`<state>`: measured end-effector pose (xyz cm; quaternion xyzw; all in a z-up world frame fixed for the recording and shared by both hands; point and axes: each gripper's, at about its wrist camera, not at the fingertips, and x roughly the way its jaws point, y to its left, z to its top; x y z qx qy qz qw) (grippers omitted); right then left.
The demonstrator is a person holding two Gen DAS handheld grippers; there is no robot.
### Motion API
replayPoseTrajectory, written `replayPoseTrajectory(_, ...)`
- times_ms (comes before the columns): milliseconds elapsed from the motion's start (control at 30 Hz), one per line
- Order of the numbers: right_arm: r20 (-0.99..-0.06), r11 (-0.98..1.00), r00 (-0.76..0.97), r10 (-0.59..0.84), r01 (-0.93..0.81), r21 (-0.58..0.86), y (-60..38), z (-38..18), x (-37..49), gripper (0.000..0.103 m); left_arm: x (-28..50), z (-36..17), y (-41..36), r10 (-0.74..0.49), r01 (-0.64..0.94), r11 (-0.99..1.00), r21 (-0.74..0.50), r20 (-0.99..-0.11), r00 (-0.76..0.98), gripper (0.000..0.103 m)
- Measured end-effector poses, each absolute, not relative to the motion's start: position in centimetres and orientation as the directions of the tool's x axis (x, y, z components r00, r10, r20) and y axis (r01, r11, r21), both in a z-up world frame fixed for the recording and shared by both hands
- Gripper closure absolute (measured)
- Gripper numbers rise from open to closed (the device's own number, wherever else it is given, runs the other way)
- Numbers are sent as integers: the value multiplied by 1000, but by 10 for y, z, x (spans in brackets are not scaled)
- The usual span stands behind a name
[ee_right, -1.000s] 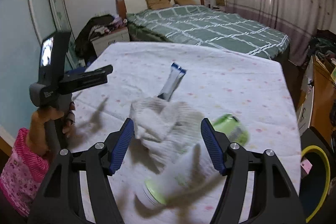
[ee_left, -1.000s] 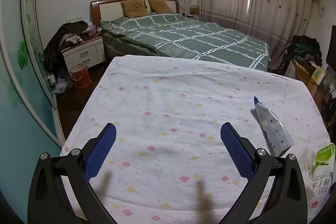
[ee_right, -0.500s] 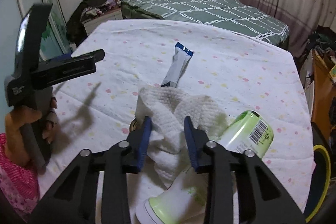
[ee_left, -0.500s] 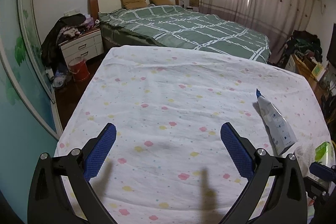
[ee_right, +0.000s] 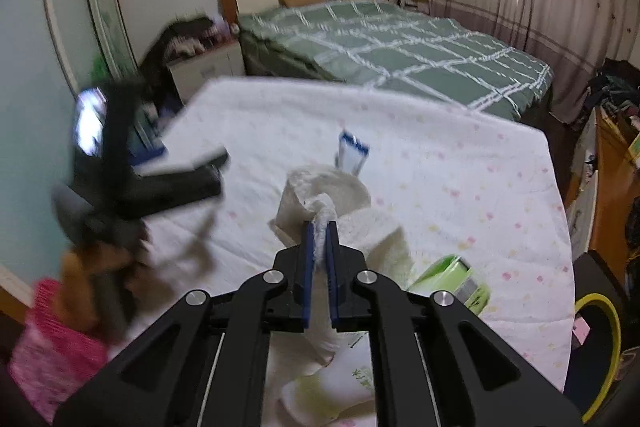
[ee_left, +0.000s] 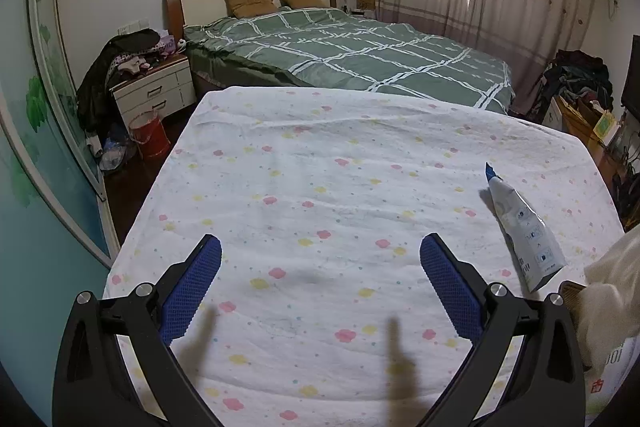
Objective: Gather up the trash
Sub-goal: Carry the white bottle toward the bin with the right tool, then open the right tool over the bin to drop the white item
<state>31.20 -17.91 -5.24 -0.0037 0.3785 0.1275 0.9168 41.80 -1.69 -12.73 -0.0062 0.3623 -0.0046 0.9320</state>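
The right gripper (ee_right: 319, 227) has its fingers pinched on one fold of the tissue (ee_right: 352, 223); it may tear or drag the bottle (ee_right: 448, 279), at 4 o'clock, off the counter (ee_right: 460, 163). One tissue, one bottle, one pouch (ee_right: 352, 151) at 12. The left gripper (ee_left: 320, 247) gapes wide, empty.

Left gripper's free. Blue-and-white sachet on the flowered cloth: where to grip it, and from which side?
Grip the blue-and-white sachet across its narrow width, near mid-length, coming from above. It lies flat and long on the flowered cloth, blue sealed end pointing away, so a side approach would likely only slide it. Its near end lies close to the white tissue that the right gripper pinches. The left gripper is open.
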Motion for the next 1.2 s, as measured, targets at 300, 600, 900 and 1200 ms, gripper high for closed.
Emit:
replayPoseTrajectory(300,-587,942,737,334,-275,190,-190,5,304,97,419,-129,-18,-14,3,1000,-18,-681,732,5)
replayPoseTrajectory(600,-511,938,787,345,-281,200,-198,45,302,97,421,-129,-20,-13,11,1000,-7,-685,728,5)
replayPoseTrajectory(900,-416,952,858,301,-243,187,-240,91,285,97,423,-131,-20,-16,16,1000,-6,-691,723,5)
replayPoseTrajectory(1200,-373,991,926,61,-12,131,-343,117,240,97,423,-132,-20,-18,17,1000,-9,-694,719,5)
